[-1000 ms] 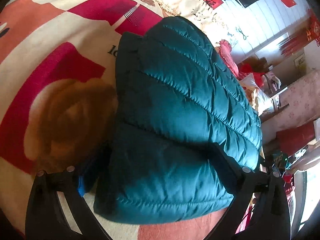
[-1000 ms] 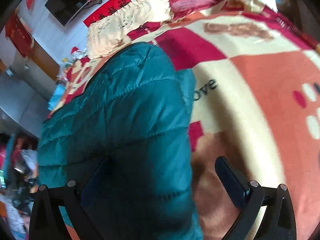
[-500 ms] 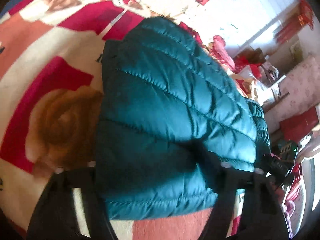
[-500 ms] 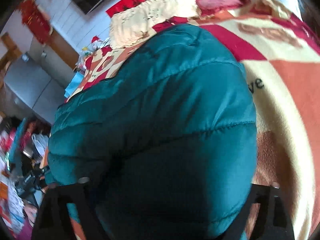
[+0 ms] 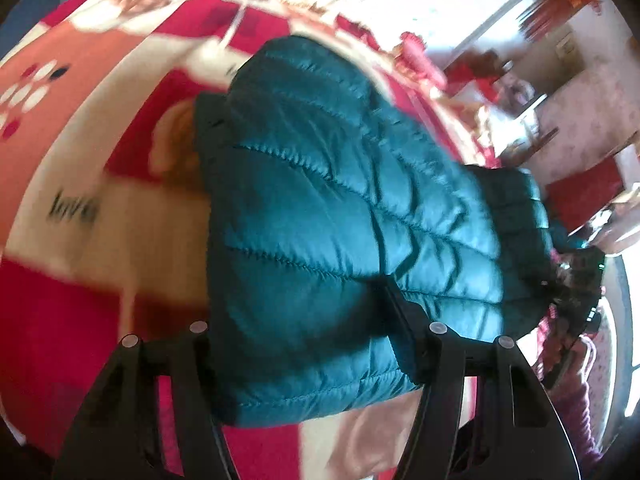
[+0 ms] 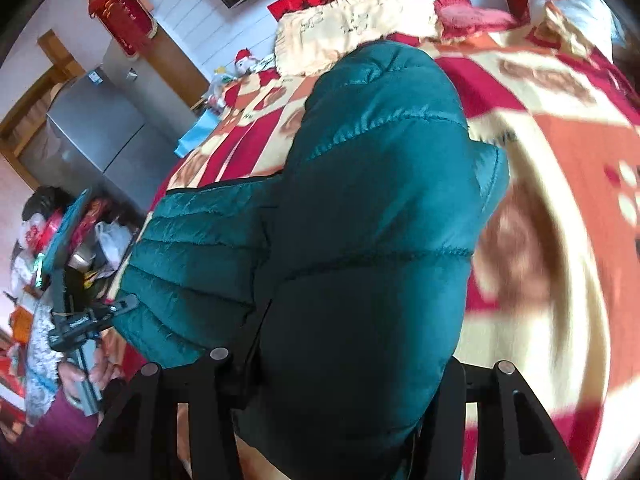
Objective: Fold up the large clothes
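Teal jacket [image 5: 340, 216] folded in bulky stack on blanket [image 5: 60, 300] — near edge of stack bulges between both tools. Left gripper [image 5: 308, 344] pinches near edge; right gripper [image 6: 344, 376] clamps thick fold. Blanket patterned red, cream — fridge [image 6: 100, 140] far left.

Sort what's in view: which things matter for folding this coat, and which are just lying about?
Job:
teal puffer jacket
left gripper, fingers closed on the jacket
right gripper, fingers closed on it too
patterned blanket underneath

Lying about:
fringed cream cloth
red cushion
fridge
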Action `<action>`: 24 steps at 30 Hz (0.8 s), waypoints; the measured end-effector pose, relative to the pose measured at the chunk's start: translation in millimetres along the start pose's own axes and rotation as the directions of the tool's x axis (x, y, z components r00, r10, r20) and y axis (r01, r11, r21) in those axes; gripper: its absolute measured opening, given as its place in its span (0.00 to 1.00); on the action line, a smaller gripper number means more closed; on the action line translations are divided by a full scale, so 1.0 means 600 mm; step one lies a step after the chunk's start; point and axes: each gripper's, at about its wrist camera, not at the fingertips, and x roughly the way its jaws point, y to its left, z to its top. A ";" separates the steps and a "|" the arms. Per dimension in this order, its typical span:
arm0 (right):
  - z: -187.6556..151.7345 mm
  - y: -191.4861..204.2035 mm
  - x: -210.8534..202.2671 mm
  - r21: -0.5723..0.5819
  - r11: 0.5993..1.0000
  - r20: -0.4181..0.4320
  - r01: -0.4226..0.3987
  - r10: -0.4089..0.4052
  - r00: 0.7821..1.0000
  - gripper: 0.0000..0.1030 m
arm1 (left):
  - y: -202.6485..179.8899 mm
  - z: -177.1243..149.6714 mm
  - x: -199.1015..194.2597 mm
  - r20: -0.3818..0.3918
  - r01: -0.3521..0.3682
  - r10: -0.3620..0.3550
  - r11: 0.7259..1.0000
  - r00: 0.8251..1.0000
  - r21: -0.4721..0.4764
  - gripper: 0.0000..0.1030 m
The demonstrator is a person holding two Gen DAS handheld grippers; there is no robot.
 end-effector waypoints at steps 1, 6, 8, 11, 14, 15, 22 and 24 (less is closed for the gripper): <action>-0.015 -0.002 -0.004 0.008 1.000 -0.006 0.001 -0.001 1.000 0.52 | 0.005 -0.007 0.005 -0.005 -0.015 0.015 1.000 1.000 -0.001 0.63; -0.085 -0.037 0.015 0.047 0.985 -0.045 0.164 -0.162 0.986 0.76 | 0.008 -0.022 0.007 0.037 -0.085 0.087 0.995 0.996 -0.044 0.79; -0.093 -0.037 0.008 0.051 0.978 -0.022 0.205 -0.204 0.979 0.78 | -0.002 -0.030 -0.014 0.069 -0.135 0.138 0.990 0.988 -0.041 0.79; -0.093 -0.008 -0.031 0.020 0.958 0.029 0.285 -0.285 0.958 0.78 | -0.032 -0.048 -0.052 0.166 -0.215 0.213 0.977 0.963 -0.005 0.79; -0.099 0.030 -0.081 -0.021 0.922 0.110 0.387 -0.383 0.917 0.80 | -0.063 -0.067 -0.079 0.251 -0.265 0.252 0.964 0.935 0.018 0.79; -0.100 0.045 -0.095 -0.029 0.914 0.136 0.405 -0.398 0.907 0.86 | -0.065 -0.072 -0.080 0.261 -0.273 0.258 0.962 0.930 0.024 0.79; -0.121 0.135 -0.122 -0.048 0.932 0.197 0.360 -0.344 0.918 0.96 | -0.117 -0.098 -0.089 0.347 -0.360 0.311 0.929 0.885 0.085 0.79; -0.130 0.164 -0.110 -0.060 0.942 0.210 0.330 -0.311 0.927 0.96 | -0.124 -0.105 -0.093 0.357 -0.382 0.327 0.919 0.875 0.093 0.79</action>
